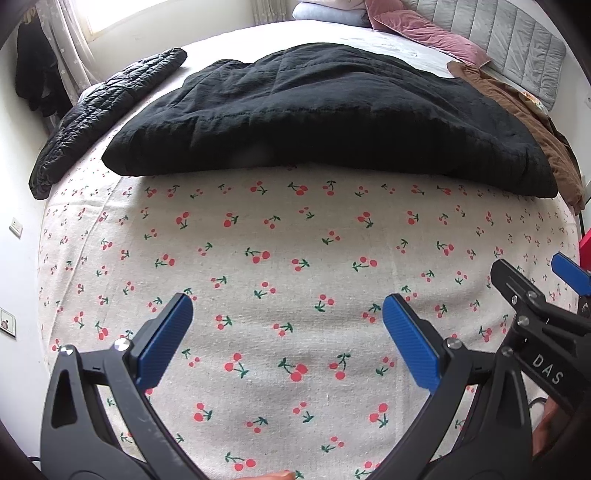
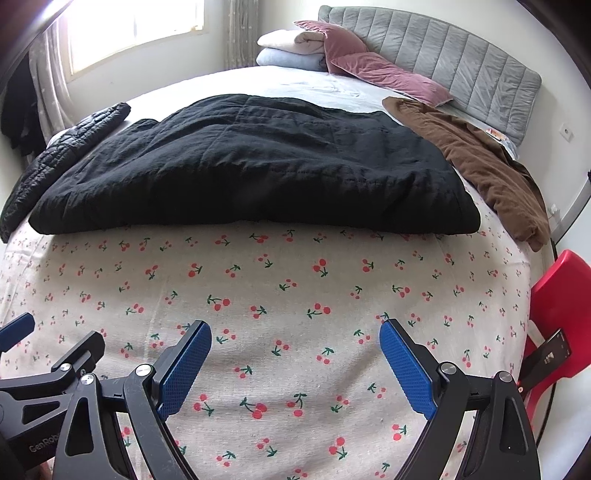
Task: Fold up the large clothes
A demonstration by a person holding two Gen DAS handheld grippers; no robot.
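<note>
Left wrist view: both claws (image 1: 288, 314) (image 2: 295, 339) gape wide, empty, above bare cherry sheet (image 1: 295, 240) before black coat's (image 1: 332, 110) near edge.

Both views are lit by soft daylight from a window (image 2: 136, 33) at the upper left, which is blown out to near white. The bed cover (image 2: 295, 295) is evenly and brightly lit, with only a thin shadow seen under the black quilted garment (image 2: 251, 166), whose folds are lost in darkness. Strong fisheye bending is seen, straight edges are curved, and the corners are darkened. Focus is sharp throughout.
</note>
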